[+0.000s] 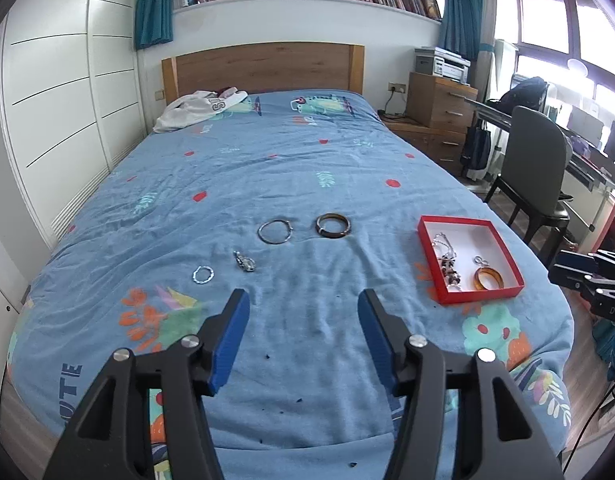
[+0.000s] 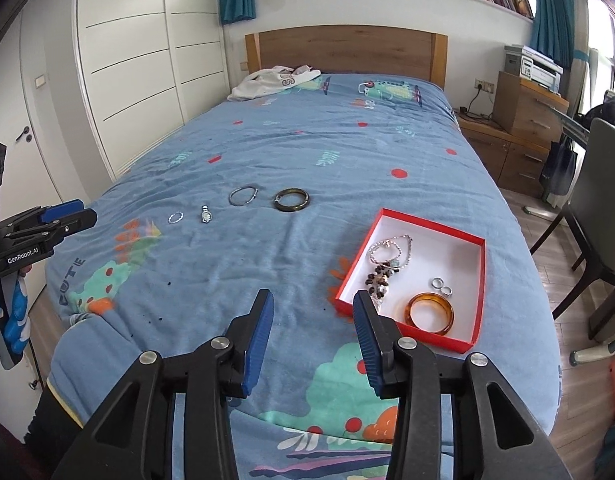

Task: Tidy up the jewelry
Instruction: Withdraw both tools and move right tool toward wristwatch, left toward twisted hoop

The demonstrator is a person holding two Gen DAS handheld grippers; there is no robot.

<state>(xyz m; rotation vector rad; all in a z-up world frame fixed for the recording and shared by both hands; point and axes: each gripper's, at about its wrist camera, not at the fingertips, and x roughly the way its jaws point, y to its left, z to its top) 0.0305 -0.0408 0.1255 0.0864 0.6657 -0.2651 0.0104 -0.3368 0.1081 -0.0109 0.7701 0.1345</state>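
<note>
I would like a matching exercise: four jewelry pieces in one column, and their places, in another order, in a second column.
1. amber bangle
2. dark bangle
3. watch
4. two silver rings

a. on the bed, beside the wire bracelet
b. in the red box, near corner
c. in the box, just beyond the amber bangle
d. on the bed, beside the small chain ring

Pairs: 1-b, 2-a, 3-d, 4-c
</note>
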